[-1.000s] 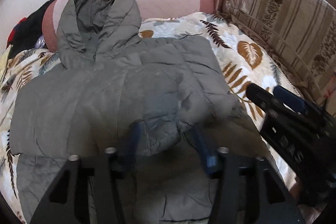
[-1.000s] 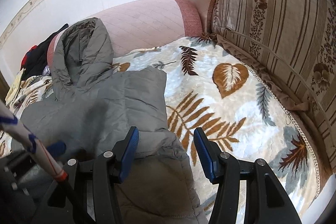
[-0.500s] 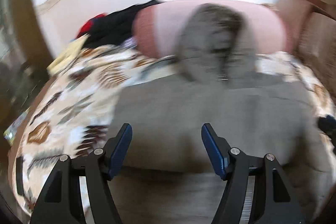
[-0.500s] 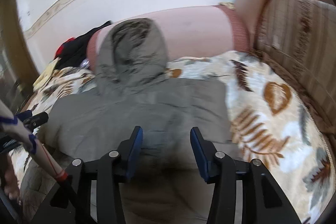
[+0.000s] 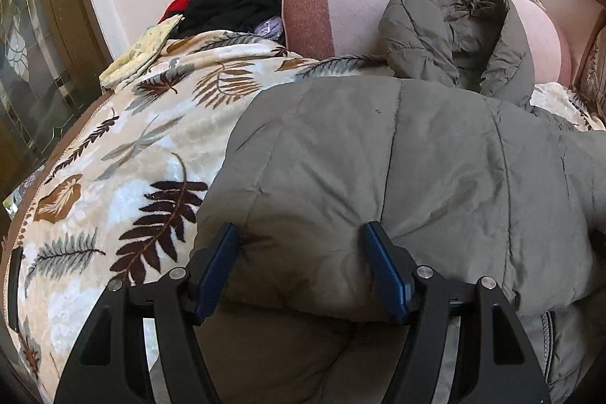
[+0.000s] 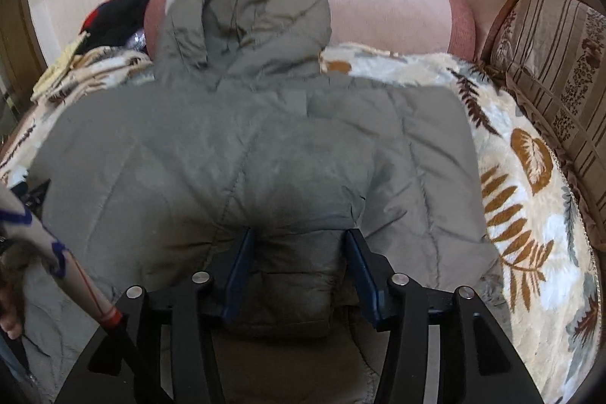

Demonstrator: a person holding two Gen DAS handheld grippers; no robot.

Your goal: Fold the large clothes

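My left gripper (image 5: 299,267) and right gripper (image 6: 297,271), both parted, straddle the jacket (image 6: 242,139) fold, hood (image 6: 250,10) at twelve o'clock.

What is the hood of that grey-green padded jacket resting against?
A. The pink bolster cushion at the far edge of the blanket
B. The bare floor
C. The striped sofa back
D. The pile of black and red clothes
A: in both wrist views the jacket lies spread on the leaf-print blanket, and its hood leans up onto the pink bolster.
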